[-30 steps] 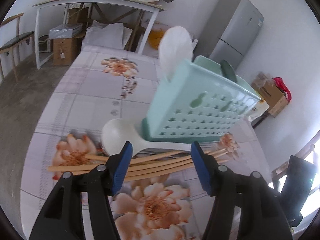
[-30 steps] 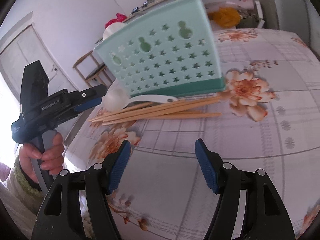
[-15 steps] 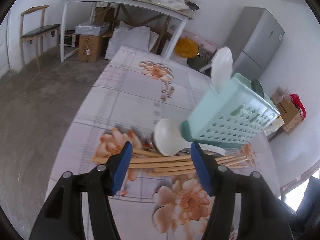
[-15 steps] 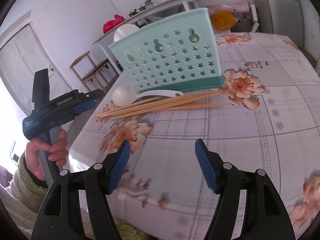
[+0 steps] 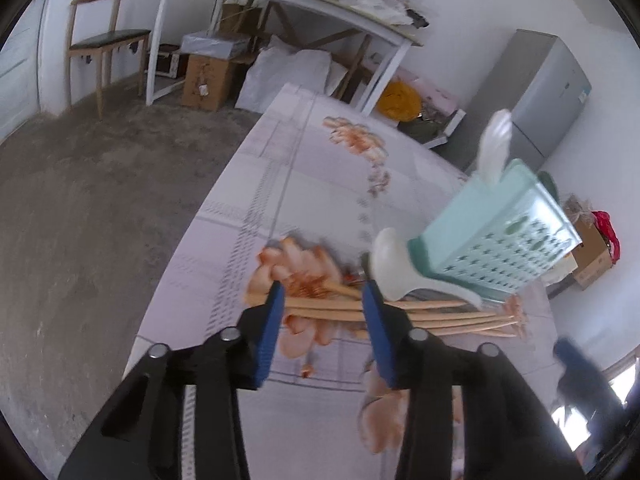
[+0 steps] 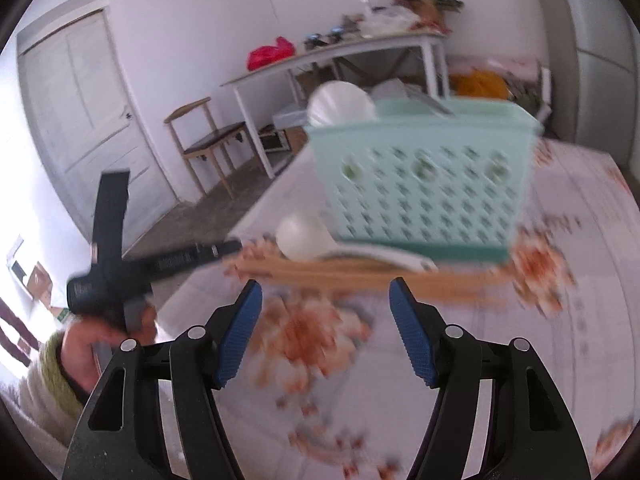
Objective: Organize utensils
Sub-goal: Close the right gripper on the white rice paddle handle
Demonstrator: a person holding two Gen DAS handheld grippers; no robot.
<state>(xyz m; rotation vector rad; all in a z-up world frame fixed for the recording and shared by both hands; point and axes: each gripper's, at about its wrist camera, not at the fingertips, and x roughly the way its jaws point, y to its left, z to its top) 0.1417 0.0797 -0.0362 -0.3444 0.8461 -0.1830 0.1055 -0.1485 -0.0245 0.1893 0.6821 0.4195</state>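
Note:
A mint-green perforated utensil basket (image 5: 496,240) (image 6: 424,184) stands on the floral tablecloth with a white spoon (image 5: 496,140) (image 6: 340,104) upright in it. In front of it lie several wooden chopsticks (image 5: 440,316) (image 6: 360,272) and a white ladle-like spoon (image 5: 396,268) (image 6: 304,236) across them. My left gripper (image 5: 322,300) is open, its fingers straddling the left ends of the chopsticks. My right gripper (image 6: 326,292) is open and empty, just in front of the chopsticks. The left gripper also shows in the right wrist view (image 6: 224,248), held by a hand.
The table (image 5: 312,184) drops to a bare floor on the left. Behind stand a white desk (image 5: 280,0) with clutter, a wooden chair (image 5: 104,40), boxes and a grey fridge (image 5: 536,92).
My left gripper has swung left and down onto the left ends of the chopsticks and narrowed a little. My right gripper has moved closer to the chopsticks and basket.

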